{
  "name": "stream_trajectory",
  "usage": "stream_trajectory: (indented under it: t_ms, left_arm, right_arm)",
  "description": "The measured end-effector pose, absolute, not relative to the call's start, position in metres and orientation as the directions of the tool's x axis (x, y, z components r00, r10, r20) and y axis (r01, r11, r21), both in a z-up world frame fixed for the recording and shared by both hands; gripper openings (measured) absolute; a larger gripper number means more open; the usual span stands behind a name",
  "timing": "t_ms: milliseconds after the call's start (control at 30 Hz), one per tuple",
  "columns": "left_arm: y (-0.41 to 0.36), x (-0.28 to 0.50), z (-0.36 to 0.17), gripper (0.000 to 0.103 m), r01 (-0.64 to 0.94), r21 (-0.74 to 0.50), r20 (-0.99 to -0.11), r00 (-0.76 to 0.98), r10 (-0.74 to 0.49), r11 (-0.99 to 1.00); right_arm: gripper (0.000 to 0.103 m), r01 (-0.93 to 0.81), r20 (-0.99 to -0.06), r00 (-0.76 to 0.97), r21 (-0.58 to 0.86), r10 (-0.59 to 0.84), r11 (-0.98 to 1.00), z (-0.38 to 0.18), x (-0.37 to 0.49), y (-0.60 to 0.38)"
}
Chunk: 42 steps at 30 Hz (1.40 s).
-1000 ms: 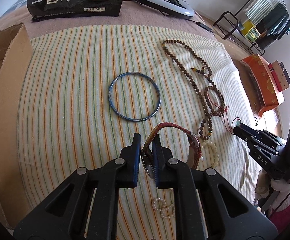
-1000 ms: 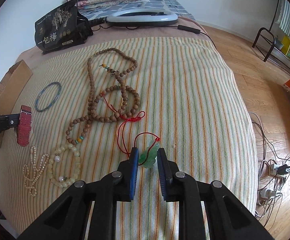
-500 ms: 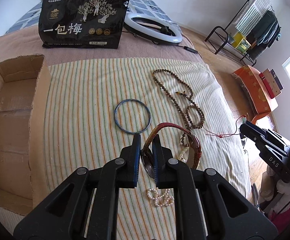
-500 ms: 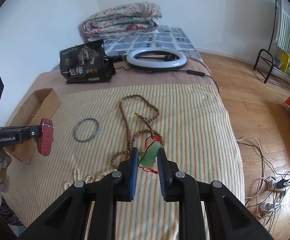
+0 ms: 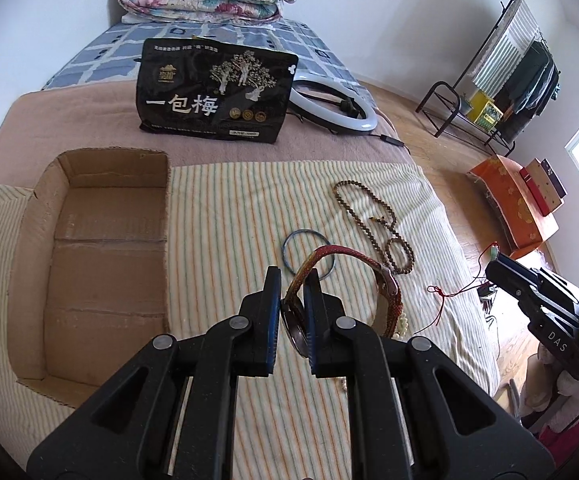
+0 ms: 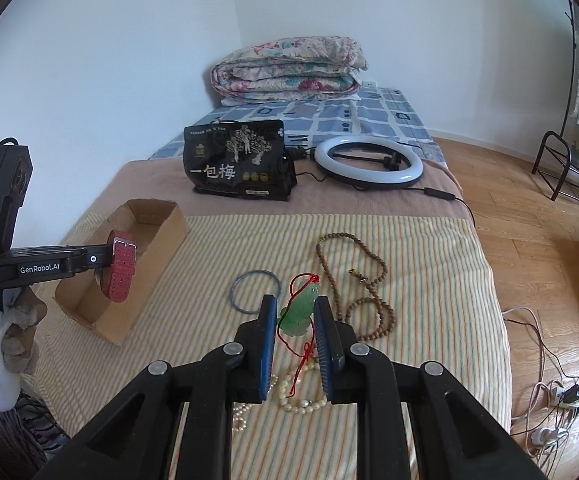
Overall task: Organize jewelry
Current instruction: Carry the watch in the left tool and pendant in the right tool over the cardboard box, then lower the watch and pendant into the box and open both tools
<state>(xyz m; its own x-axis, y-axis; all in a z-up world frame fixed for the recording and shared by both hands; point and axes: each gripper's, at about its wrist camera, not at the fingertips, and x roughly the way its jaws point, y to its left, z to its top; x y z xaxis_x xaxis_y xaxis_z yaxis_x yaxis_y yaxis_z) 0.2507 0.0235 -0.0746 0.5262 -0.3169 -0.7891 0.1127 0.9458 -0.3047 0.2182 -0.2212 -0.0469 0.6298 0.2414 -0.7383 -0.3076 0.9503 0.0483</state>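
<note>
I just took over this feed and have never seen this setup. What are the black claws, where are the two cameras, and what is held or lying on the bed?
There is no robot: a person holds a two-finger gripper in each hand, with a camera on each looking along its fingers. In the left view, the left gripper is shut on a red-strapped watch, lifted near the empty cardboard box. In the right view, the right gripper is shut on a green pendant with a red cord. On the striped cloth lie a blue bangle, a brown bead necklace and pale bead bracelets.
</note>
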Motion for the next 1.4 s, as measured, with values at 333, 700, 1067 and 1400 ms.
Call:
stream_trajectory:
  t_ms: [333,700,1067,1400]
  left_arm:
    - [0.099,0.235,-0.068,0.009,0.012,-0.254,-0.797,0.564,-0.217,0.967]
    - [0.168,0.229,-0.082,0.009,-0.102,-0.227,-0.822,0.553,-0.135,0.969]
    - [0.201,0.225,-0.101,0.009,-0.163,-0.227,-0.848,0.517,-0.113,0.960]
    - [0.201,0.230,-0.121,0.009,-0.169,-0.207,-0.882,0.458,-0.110,0.964]
  right_arm:
    - [0.017,-0.436,-0.707,0.617,0.060,0.347,0.898,-0.023,0.215,-0.147]
    - [0.017,-0.549,-0.693,0.575,0.067,0.435,0.833,-0.017,0.227,-0.060]
    - [0.017,-0.606,-0.717,0.508,0.096,0.478,0.790,-0.047,0.250,0.003]
    - [0.018,-0.602,-0.766,0.461,0.101,0.448,0.792,-0.089,0.268,0.029]
